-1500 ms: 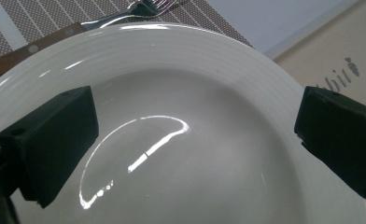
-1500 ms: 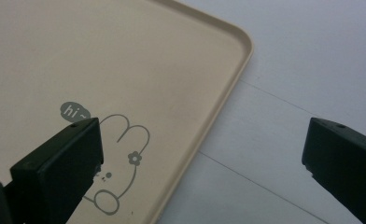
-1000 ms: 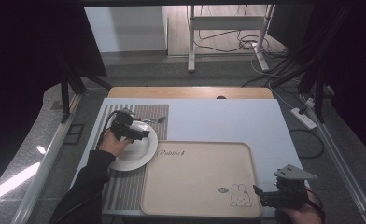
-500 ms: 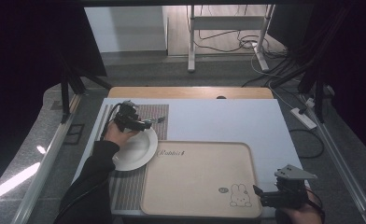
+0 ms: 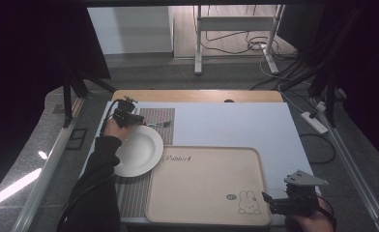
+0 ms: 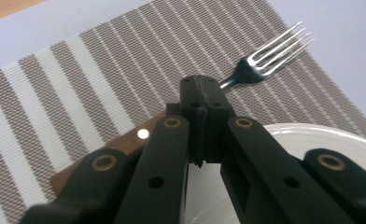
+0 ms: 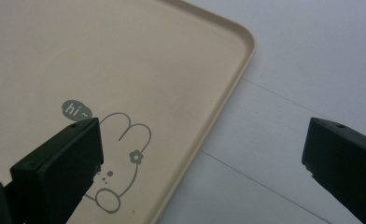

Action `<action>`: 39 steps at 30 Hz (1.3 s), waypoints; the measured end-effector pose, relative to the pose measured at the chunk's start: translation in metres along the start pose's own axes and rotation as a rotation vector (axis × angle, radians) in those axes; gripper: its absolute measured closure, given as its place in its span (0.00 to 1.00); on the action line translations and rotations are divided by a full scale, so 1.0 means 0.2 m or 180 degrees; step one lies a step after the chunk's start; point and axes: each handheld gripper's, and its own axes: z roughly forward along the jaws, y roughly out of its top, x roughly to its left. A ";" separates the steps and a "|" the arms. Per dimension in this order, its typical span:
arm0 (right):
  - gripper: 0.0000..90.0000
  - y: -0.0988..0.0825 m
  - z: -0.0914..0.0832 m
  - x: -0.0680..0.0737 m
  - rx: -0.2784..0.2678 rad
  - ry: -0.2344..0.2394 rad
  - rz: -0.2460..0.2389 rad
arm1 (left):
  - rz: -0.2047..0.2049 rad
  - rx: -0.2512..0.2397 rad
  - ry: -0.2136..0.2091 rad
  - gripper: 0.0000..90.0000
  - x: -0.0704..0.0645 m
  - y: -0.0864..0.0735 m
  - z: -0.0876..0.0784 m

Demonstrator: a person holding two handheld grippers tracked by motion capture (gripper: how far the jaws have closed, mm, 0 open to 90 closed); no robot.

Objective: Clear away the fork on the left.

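Left tool (image 6: pixel 200 100) has just closed, gripping the wooden-handled steel fork (image 6: pixel 265 56) by its neck, tines projecting beyond over the striped placemat (image 6: pixel 78 93).

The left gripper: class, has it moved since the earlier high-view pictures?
Yes. The left gripper has moved off the white plate toward the table's far edge; its jaws have just been closing on the fork.

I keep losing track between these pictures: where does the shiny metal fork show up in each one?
High view: the shiny metal fork lies on the brown-and-white striped placemat, just right of the left tongs, above the round white plate.
Left gripper view: its tines stick out upper right, past the shut tongs' tips.
Right gripper view: not in it.
Shared landmark: the white plate beside the fork.
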 end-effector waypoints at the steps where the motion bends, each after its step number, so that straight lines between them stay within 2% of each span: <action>1: 0.00 0.00 0.00 0.00 -0.0002 -0.0001 0.0003 | -0.0020 0.0007 0.0015 0.99 0.01 0.00 0.00; 7: 0.00 0.00 0.00 0.00 0.0007 0.0007 0.0002 | -0.0134 0.0039 0.0123 0.99 0.08 0.01 0.02; 12: 0.00 0.00 0.00 0.00 0.0008 0.0011 0.0000 | -0.0195 0.0209 0.0300 0.99 0.15 0.00 0.04; 15: 0.00 0.00 0.00 0.00 0.0005 0.0015 0.0005 | -0.0189 0.0333 0.0425 0.99 0.19 -0.04 0.06; 16: 0.00 0.00 0.00 0.00 0.0005 0.0015 0.0005 | -0.0189 0.0333 0.0425 0.99 0.19 -0.04 0.06; 17: 0.00 0.00 0.00 0.00 0.0009 0.0016 0.0008 | -0.0180 0.0421 0.0465 0.99 0.21 -0.06 0.07; 19: 0.00 0.00 0.00 0.00 0.0009 0.0015 0.0002 | -0.0186 0.0453 0.0452 0.99 0.21 -0.07 0.07; 22: 0.00 0.00 0.00 0.00 0.0014 0.0013 -0.0003 | -0.0222 0.0429 0.0320 0.99 0.22 -0.10 0.05; 25: 0.00 0.00 0.00 0.00 0.0015 0.0016 -0.0006 | -0.0181 0.0502 0.0195 0.99 0.22 -0.12 0.03; 28: 0.00 0.00 0.00 0.00 0.0019 0.0016 -0.0014 | -0.0093 0.0605 0.0130 0.98 0.20 -0.13 0.01; 31: 0.00 0.00 0.01 0.00 0.0028 0.0019 -0.0029 | 0.0018 0.0656 0.0190 0.99 0.18 -0.14 0.00; 33: 0.00 0.00 0.01 0.00 0.0031 0.0022 -0.0039 | -0.0002 0.0651 0.0188 0.99 0.19 -0.15 -0.01; 34: 0.00 0.00 0.01 0.00 0.0034 0.0023 -0.0040 | -0.0033 0.0643 0.0129 0.99 0.20 -0.15 -0.01; 36: 0.00 0.00 0.01 0.00 0.0037 0.0026 -0.0044 | -0.0030 0.0633 0.0100 0.99 0.20 -0.15 -0.01; 39: 0.00 0.00 0.01 0.00 0.0044 0.0028 -0.0044 | -0.0048 0.0567 0.0105 0.96 0.21 -0.14 0.00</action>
